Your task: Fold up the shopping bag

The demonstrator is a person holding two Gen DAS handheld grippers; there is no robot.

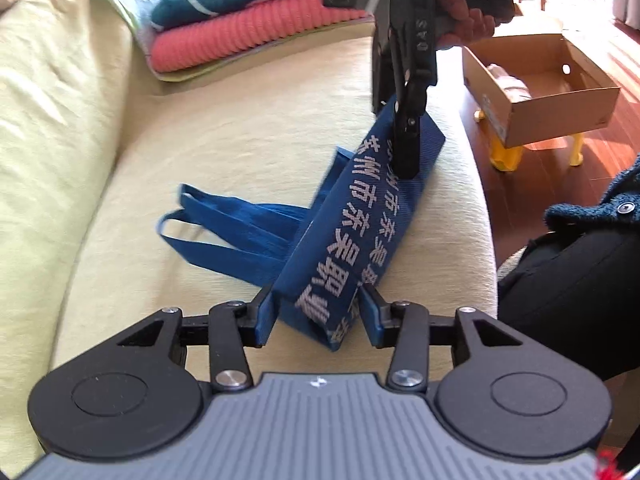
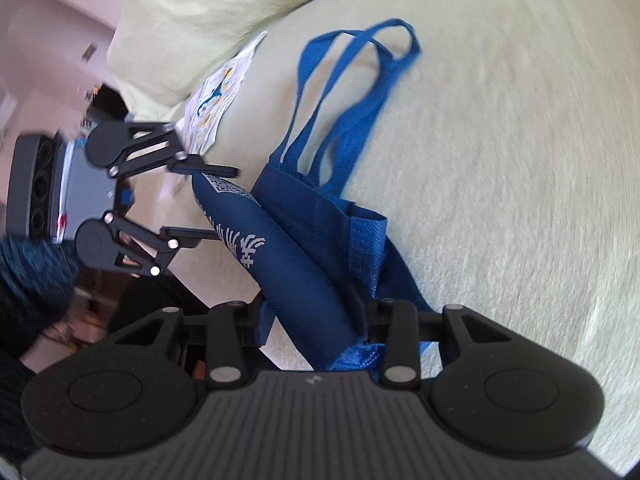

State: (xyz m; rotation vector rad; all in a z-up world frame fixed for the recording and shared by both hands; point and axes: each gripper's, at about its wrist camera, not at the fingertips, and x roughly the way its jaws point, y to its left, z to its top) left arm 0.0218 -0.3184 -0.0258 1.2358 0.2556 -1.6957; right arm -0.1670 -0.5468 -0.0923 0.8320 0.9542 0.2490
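Sofa cushion (image 1: 224, 128) first, since that's what everything is laid on: pale green, with a stack of folded knitwear (image 1: 240, 28) pushed to the back and a cardboard box (image 1: 548, 80) seen on the floor past the edge. Shopping bag (image 1: 360, 208) is stretched across the cushion as a long narrow blue band, white lettering facing up, so the lengthwise folds are judged to be done already. Handles (image 1: 228, 224) are splayed out flat on the cushion beside it.

Left gripper (image 1: 316, 320) is placed around the near end of the band, but daylight is seen between the pads and the fabric, so that claw is read as released, not clamping. Right gripper (image 2: 316, 320) is clenched on the far end, fabric bunched between the jaws, with that end lifted off the cushion.

Next move is guessed to be an end-to-end fold: the lifted end carried over toward the near end, handles tucked in first.
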